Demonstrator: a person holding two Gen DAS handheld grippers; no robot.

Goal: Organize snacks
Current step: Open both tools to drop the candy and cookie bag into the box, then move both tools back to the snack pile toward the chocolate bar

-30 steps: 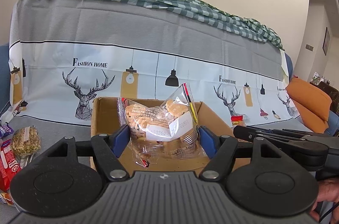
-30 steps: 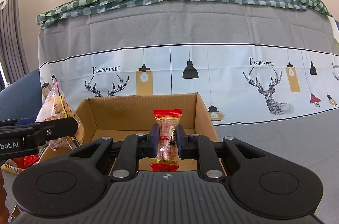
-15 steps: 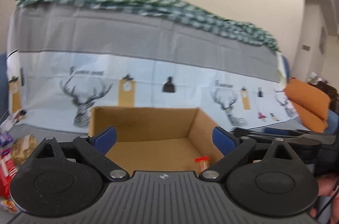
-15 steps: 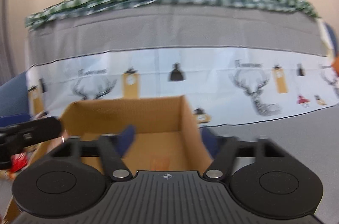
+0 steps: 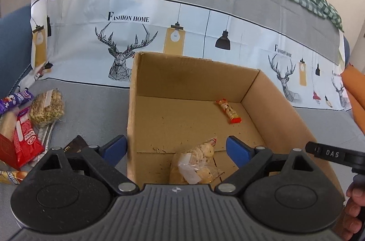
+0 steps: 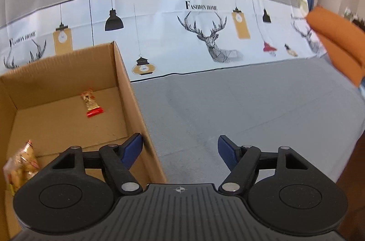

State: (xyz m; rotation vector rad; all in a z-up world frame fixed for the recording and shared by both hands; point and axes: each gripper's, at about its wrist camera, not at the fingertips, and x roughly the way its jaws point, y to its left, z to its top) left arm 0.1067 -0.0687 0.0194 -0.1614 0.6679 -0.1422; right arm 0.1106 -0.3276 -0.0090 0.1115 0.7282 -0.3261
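Observation:
An open cardboard box stands on the grey cover. On its floor lie a clear bag of biscuits near the front and a small red-ended candy toward the back right. My left gripper hangs over the box's front left corner; its jaws are closing, wide apart, and touch nothing. The bag lies loose below them. My right gripper straddles the right wall of the box, jaws closing with nothing between them. Its view also shows the candy and the bag.
Left of the box lie loose snacks: a pale noodle block, a red packet, a purple wrapper and a dark packet. An orange cushion sits at the right. A hand shows bottom right.
Both grippers have opened and let go: the biscuit bag and the candy now lie in the box. Both views have tipped downward, and the right one has swung right of the box.

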